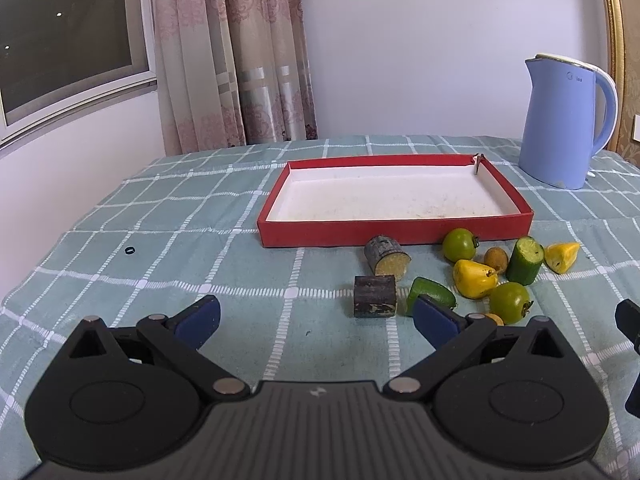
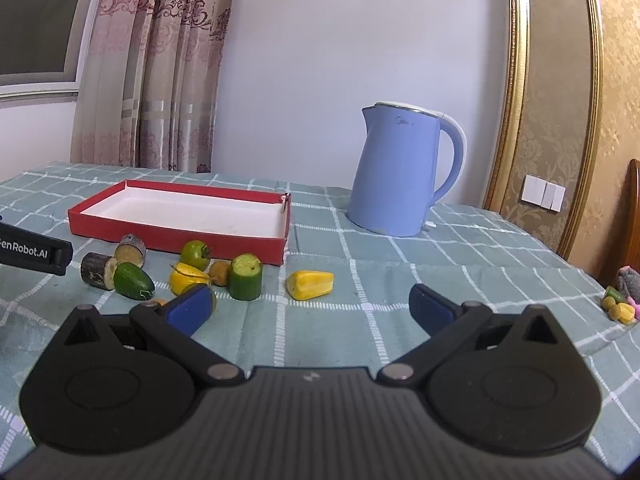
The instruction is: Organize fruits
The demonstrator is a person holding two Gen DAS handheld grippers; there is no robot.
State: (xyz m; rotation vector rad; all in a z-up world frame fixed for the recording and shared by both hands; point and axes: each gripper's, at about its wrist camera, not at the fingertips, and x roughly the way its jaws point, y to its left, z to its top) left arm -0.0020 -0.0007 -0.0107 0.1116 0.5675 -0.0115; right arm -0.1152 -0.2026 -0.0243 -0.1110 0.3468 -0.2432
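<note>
Red tray (image 1: 396, 236), two green tomatoes (image 1: 460, 244)

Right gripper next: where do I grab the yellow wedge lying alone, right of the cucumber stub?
Grip the yellow wedge across its middle, coming down from above with the right gripper, already open. It lies on its side, apart from the cucumber stub, so both long flanks look free for the fingers.
</note>
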